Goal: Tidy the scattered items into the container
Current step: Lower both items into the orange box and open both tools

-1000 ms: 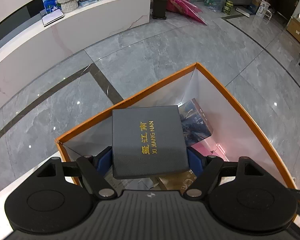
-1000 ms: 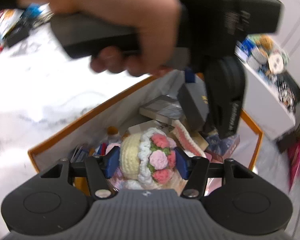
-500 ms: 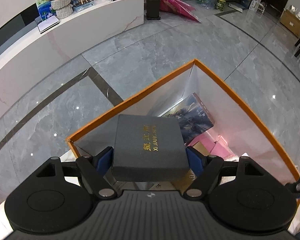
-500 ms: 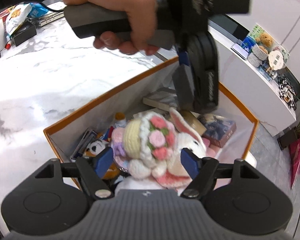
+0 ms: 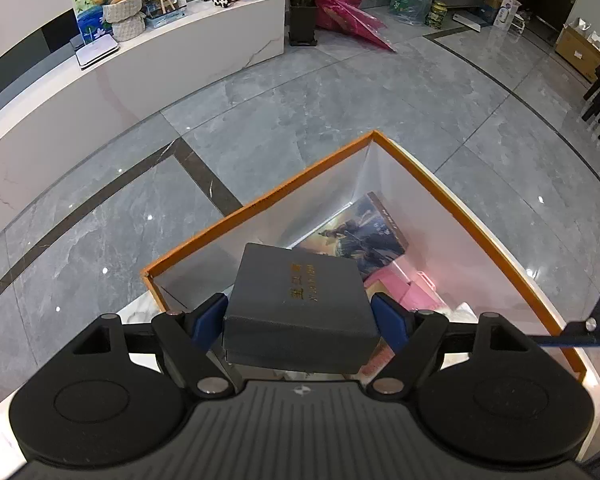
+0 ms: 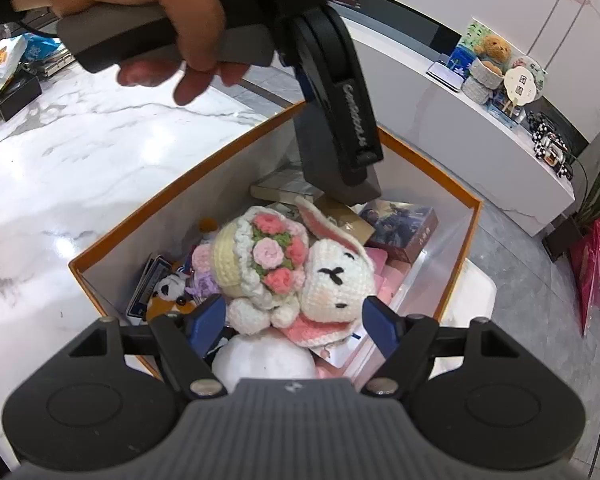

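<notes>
My left gripper [image 5: 300, 314] is shut on a dark grey box with gold lettering [image 5: 300, 292] and holds it over the orange-rimmed white container [image 5: 452, 200]. In the right wrist view the same box [image 6: 320, 160] hangs above the container [image 6: 172, 188], held by the left gripper [image 6: 342, 178]. My right gripper [image 6: 292, 318] is open just above a crocheted white rabbit with a flower bouquet [image 6: 296, 264] that lies on top of the pile inside the container, apart from both pads.
The container holds a picture-printed box [image 6: 404, 226], pink items [image 5: 396, 284], cards [image 6: 148, 286], a small panda toy [image 6: 172, 284] and a white round item [image 6: 260, 360]. It stands on a white marble table [image 6: 60, 168] near the edge. Snack bags [image 6: 4, 56] lie far left.
My right gripper opened and let go of the crocheted rabbit, which now lies in the container. My left gripper lowered the grey box further into the container.
</notes>
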The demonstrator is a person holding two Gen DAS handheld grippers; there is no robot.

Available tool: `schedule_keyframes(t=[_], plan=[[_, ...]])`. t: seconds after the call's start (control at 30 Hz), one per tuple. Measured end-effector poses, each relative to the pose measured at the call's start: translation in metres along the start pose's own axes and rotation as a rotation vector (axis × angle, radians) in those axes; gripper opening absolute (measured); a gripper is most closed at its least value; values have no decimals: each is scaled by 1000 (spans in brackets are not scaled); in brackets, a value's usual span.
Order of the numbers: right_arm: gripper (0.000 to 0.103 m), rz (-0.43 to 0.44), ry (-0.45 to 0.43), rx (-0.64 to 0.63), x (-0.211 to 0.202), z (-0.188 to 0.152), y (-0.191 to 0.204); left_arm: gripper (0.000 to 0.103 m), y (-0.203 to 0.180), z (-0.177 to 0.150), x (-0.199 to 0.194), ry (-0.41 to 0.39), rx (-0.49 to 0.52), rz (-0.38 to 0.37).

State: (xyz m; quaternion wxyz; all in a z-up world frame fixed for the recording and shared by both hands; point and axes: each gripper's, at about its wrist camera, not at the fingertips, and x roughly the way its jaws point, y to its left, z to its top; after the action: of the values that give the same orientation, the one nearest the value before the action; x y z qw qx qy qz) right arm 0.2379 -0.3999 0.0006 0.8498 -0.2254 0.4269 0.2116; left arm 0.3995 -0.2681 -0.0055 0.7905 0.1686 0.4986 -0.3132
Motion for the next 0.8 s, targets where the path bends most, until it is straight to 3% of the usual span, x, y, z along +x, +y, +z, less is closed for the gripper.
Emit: schedule_keyframes(t=[0.13,0.27,0.8], plan=[[78,-6,-4,10,-4,0,2,93,-2,-1,-3,-8,-7,-9],[78,-1,-3,12,-8,-2,3,103,-8,2,-2,-16,-10,11],[82,-46,10,55,-10,-10,-3,103,-18,-15,-26,-46,31,-8]])
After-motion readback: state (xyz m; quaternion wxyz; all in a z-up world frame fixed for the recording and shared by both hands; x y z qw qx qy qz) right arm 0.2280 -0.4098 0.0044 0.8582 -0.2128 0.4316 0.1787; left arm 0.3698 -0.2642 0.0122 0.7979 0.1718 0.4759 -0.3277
